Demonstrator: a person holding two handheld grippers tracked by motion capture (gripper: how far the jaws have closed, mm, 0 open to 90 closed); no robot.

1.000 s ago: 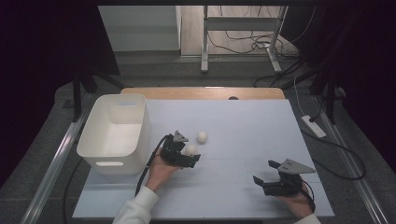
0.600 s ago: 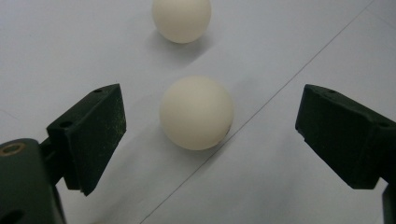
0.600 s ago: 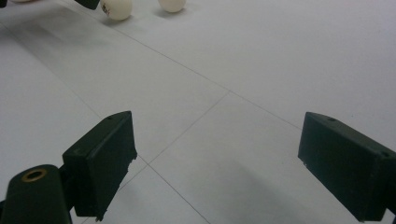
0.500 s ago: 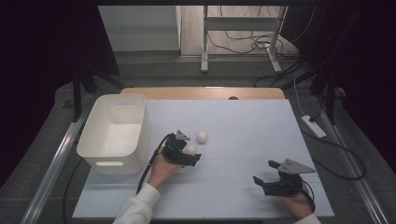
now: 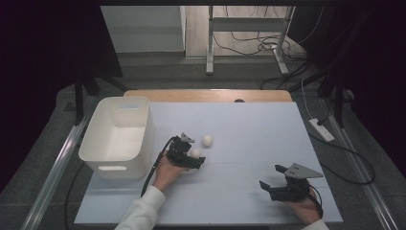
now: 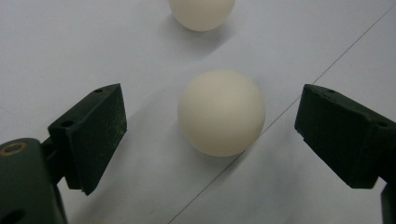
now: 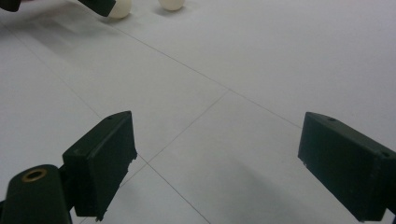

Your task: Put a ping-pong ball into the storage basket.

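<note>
Grasp stage: the left gripper (image 5: 193,158), jaws spread wide, straddles the near matte cream-white plastic ball (image 6: 221,112) on the pale grey-white table sheet (image 5: 249,134), neither jaw touching it; a second cream-white ball (image 5: 207,140) lies just beyond, apart from the first; the right gripper (image 5: 274,179), jaws likewise apart and empty, rests near the table's front right; the white plastic bin (image 5: 119,136) stands to the left; the next move likely calls for closing squarely on the ball, which may roll; being a sphere, it has no long axis or heading.
</note>
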